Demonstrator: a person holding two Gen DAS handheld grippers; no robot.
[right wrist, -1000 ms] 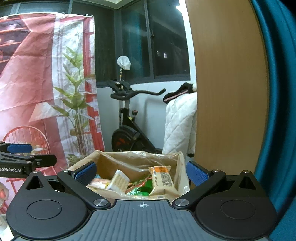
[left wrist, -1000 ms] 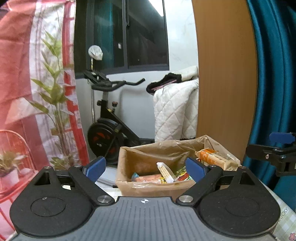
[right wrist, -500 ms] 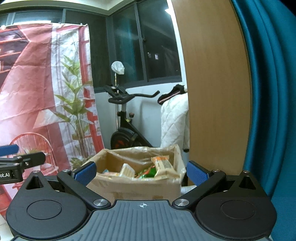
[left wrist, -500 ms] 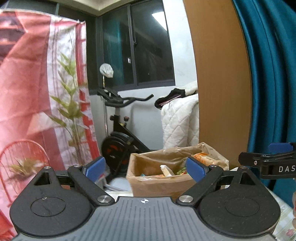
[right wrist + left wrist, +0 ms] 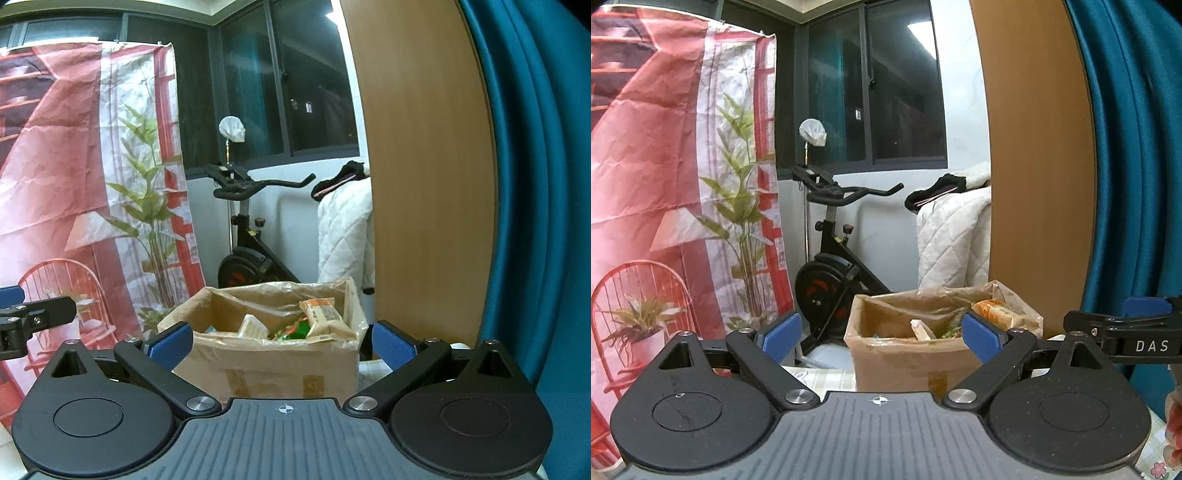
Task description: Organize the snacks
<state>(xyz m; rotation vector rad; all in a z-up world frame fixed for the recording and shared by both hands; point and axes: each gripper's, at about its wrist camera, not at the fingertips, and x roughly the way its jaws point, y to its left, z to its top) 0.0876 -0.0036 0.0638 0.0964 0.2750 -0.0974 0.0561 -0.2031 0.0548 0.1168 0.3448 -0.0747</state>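
Left gripper [image 5: 882,332]: blue-padded fingers [image 5: 783,330] spread wide, nothing between them. Right gripper [image 5: 283,341]: blue-padded fingers [image 5: 393,347] likewise spread wide and empty.

Open brown cardboard box [image 5: 273,365] stands on the checked-cloth surface [image 5: 820,378], ahead of both grippers and apart from their fingertips. Inside it lie assorted wrapped snacks: an orange-and-white packet [image 5: 323,314] leaning at the right wall, a pale cream bar [image 5: 253,326] near the middle, green wrappers [image 5: 295,330] between them.

Behind the box: black exercise bike [image 5: 831,266], white quilted cover [image 5: 953,240], wooden panel [image 5: 424,166], teal curtain [image 5: 1126,147].
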